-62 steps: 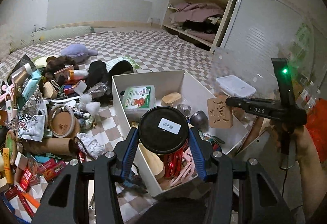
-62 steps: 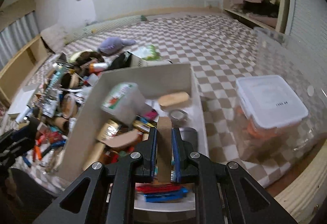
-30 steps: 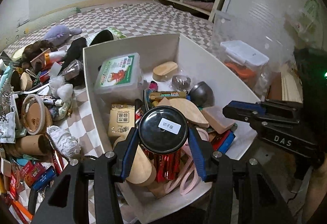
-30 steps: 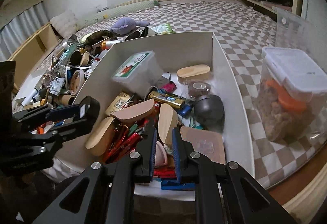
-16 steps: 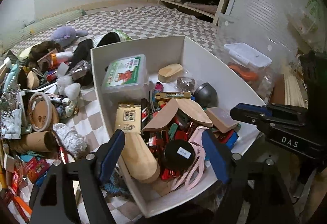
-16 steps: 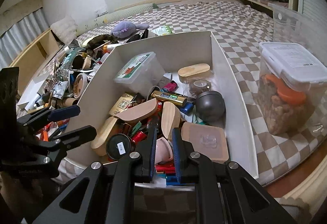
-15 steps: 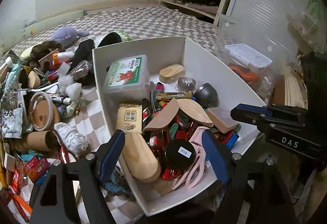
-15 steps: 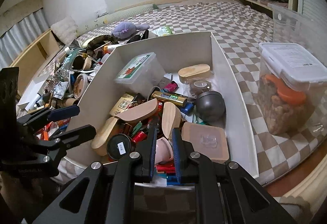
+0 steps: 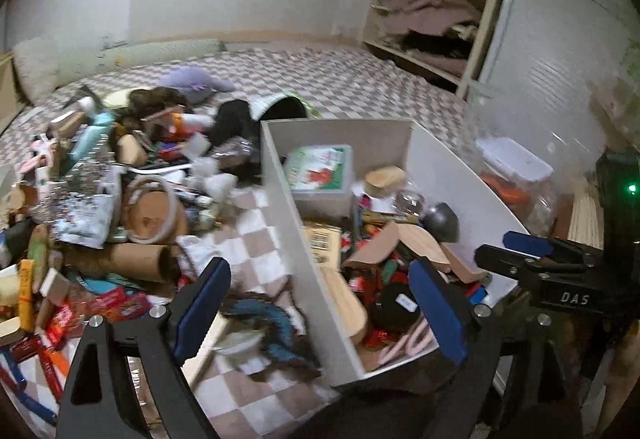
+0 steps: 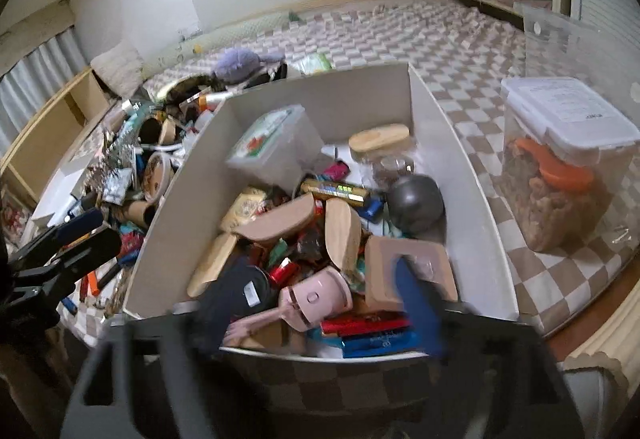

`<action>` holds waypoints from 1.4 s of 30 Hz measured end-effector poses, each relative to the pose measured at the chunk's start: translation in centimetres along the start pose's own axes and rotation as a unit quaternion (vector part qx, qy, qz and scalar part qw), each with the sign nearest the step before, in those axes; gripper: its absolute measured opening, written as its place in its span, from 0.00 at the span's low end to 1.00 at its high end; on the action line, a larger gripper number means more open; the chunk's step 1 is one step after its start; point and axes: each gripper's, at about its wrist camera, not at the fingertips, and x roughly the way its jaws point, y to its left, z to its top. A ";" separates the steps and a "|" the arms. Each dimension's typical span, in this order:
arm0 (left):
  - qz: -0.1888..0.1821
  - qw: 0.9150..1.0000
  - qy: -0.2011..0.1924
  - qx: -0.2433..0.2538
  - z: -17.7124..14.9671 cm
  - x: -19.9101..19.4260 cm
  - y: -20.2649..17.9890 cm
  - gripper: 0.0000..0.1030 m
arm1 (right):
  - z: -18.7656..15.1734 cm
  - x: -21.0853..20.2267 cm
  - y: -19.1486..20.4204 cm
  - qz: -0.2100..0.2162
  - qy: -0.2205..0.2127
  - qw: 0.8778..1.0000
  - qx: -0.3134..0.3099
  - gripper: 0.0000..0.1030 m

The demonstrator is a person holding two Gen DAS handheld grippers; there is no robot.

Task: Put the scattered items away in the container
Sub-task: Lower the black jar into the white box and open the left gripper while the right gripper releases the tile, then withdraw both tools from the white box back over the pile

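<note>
Straddling the white box's (image 9: pixel 280 195) left wall, left gripper (image 9: pixel 320 303) has just been opening, empty; scattered pile (image 9: pixel 120 199) lies far-left. Right gripper (image 10: pixel 316 303) has also just opened, empty, over the box

The white open-topped container (image 10: pixel 460 159) sits near the checkered bed's front edge, crammed with items; the scattered items (image 9: pixel 120 199) lie heaped just beside its left wall.

White letters "DAS" are showing on the black right gripper (image 9: pixel 516 257), just beside the white container (image 9: pixel 460 167); nothing else is reading clearly.
</note>
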 end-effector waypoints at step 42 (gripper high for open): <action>0.197 0.964 -0.163 -0.080 -4.7 -15.4 18.4 0.98 | 3.3 -3.2 20.4 0.072 -0.171 0.977 -0.107 1.00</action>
